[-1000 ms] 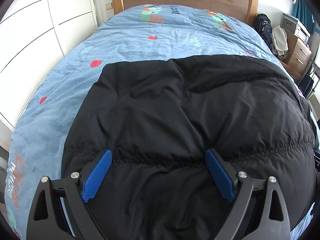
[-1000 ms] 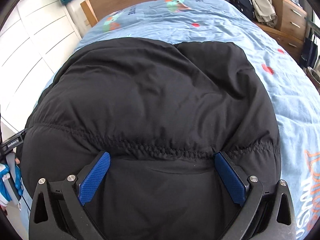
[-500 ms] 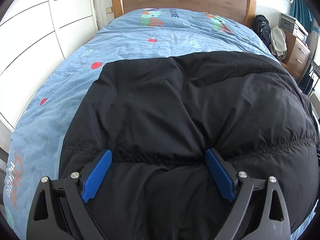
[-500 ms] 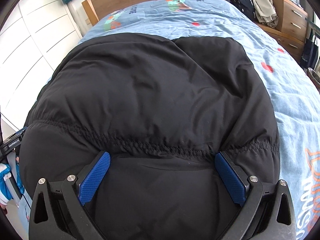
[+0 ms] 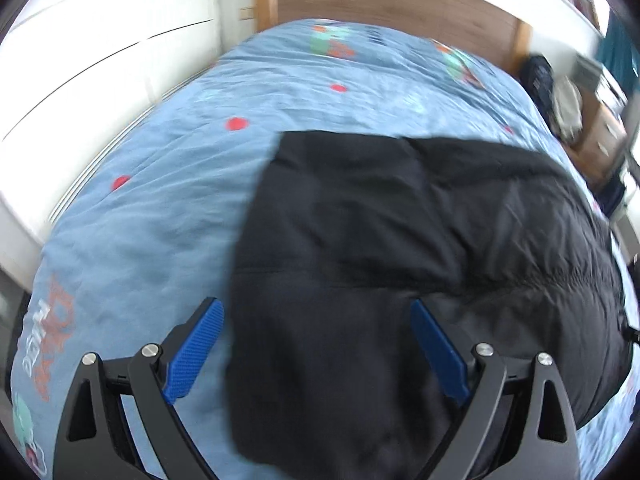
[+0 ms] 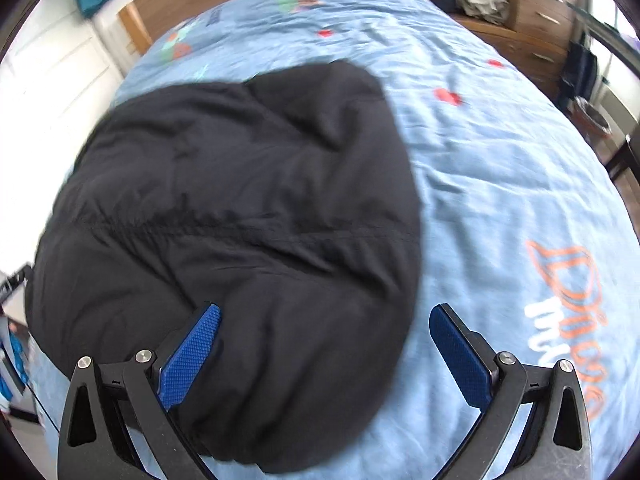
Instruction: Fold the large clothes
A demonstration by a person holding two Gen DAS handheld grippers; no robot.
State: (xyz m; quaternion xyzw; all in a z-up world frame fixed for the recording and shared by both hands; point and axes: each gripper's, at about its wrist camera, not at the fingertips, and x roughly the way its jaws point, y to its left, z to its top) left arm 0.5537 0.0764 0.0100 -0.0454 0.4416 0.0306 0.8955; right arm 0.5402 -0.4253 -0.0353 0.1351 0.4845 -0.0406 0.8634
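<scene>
Jacket [image 5: 420, 248], black, lies on the bed [image 5: 160, 200], filling each frame's centre. Our left gripper [image 5: 316, 352] straddles its left edge, right gripper [image 6: 324, 356] its right edge; both spread, grasping nothing.

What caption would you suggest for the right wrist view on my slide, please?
Open right gripper poised over the right edge of a black padded jacket lying on a blue printed bedspread.
</scene>
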